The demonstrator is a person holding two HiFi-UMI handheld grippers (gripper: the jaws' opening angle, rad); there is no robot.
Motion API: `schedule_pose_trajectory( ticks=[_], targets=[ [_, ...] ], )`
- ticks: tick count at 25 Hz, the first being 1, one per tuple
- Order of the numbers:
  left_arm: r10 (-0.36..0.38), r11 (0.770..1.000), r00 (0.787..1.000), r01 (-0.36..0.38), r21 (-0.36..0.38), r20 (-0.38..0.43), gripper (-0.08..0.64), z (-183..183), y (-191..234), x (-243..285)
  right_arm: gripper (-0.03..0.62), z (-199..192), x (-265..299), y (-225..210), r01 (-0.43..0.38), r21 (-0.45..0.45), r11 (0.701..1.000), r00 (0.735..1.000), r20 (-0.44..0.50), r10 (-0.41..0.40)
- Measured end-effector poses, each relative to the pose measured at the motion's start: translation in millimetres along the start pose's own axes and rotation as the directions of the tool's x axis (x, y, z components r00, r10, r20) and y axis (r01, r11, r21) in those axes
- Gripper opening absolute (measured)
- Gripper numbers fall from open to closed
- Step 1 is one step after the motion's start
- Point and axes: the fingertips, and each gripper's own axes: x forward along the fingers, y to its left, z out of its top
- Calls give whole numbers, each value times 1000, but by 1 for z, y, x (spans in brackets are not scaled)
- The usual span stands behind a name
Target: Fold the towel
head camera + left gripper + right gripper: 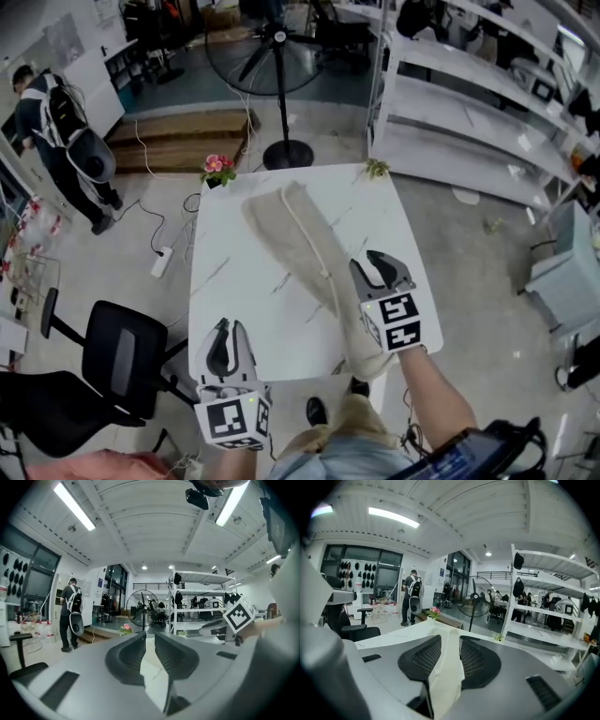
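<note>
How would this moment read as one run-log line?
left tongs: narrowly apart, empty | right tongs: gripping towel end | towel: long strip lying across table

— What does the white marble table (234, 281) carry?
— A beige towel (298, 234) lies slantwise on it, bunched into one long strip. A pot of pink flowers (217, 169) stands at the far left corner, and a small green plant (377, 168) at the far right corner.

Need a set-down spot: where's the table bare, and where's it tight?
Bare: the left half of the table, between the flowers, the towel and the left gripper; also a small wedge between the towel, the small plant and the right edge. Crowded: the near right corner, where the right gripper holds the towel.
</note>
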Motion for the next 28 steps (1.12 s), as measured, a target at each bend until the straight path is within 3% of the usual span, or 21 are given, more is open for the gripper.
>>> schedule_pose_trajectory(
  ticks=[6, 12, 21, 28],
  targets=[
    [95, 995, 995, -95, 0, 1, 63, 4, 57, -14, 135, 41, 65, 42, -58, -43, 997, 998, 34, 60],
    [171, 985, 985, -171, -3, -23, 63, -8, 104, 13, 135, 59, 158, 57, -80, -68, 994, 996, 31, 83],
    [220, 975, 965, -220, 16, -144, 63, -37, 166, 103, 149, -1, 317, 41, -44, -36, 998, 991, -125, 39],
    [201, 980, 949, -199, 33, -243, 63, -74, 194, 160, 180, -60, 390, 30, 4, -8, 1000, 968, -253, -6]
  ],
)
